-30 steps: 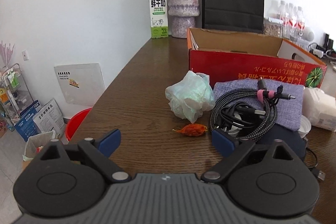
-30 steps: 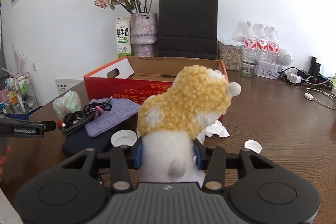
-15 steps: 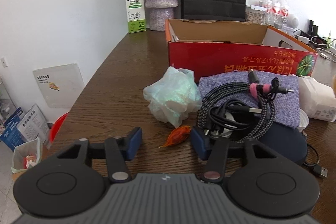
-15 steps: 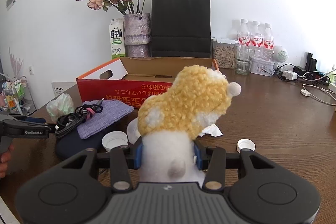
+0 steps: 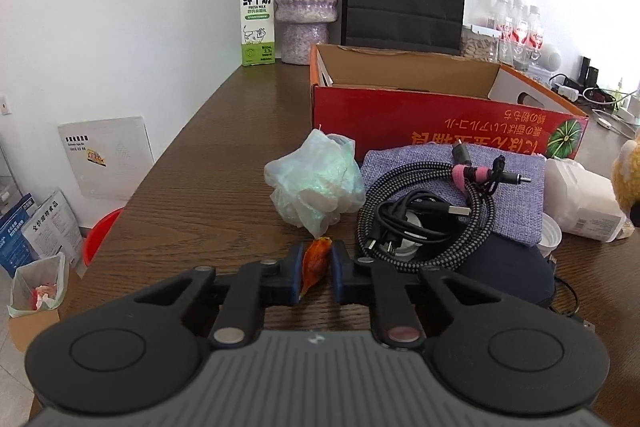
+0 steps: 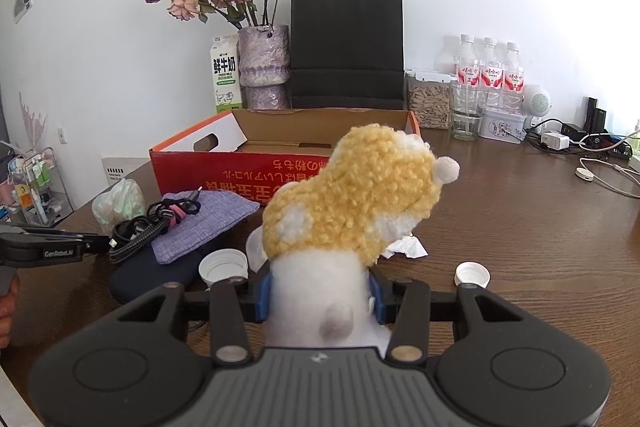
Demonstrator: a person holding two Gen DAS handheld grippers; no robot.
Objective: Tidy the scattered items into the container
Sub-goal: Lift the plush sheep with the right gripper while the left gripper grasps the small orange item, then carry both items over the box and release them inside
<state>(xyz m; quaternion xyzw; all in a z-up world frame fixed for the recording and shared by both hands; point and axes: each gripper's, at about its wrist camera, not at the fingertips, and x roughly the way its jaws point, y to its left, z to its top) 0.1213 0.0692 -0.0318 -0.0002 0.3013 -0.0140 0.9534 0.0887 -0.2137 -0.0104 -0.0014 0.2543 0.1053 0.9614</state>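
Left gripper [image 5: 316,273]: jaws closing on the orange wrapper [image 5: 315,263]; the wrapper sits between the blue pads, near-touching both, low on the table [image 5: 192,163].
Right gripper [image 6: 320,297]: part open, clamped on the white base of the plush toy [image 6: 352,195]; toy upright, held clear of the table.
Box [image 5: 440,123]: red, open top, far side of the clutter; looks empty from what shows of the inside.
Still scattered: plastic bag [image 5: 316,183] just beyond the wrapper; cable bundle [image 5: 424,219] to its right, lying on the purple pouch [image 5: 516,187] and dark case [image 5: 504,267]; two white caps [image 6: 223,265] [image 6: 472,275]; tissue [image 6: 406,247].
Risk, wrapper: thin and crinkly, so it may slip or tear out of the pads on lifting if only its edge is caught.
Risk, snag: bag and cables lie close; a sweep right toward the box could drag a cable loop or nudge the bag.
Risk, toy: top-heavy head over a soft base, so it may tip or squirm loose on the way to the box.
Risk, crossing: both hands head for one box; grippers could collide.
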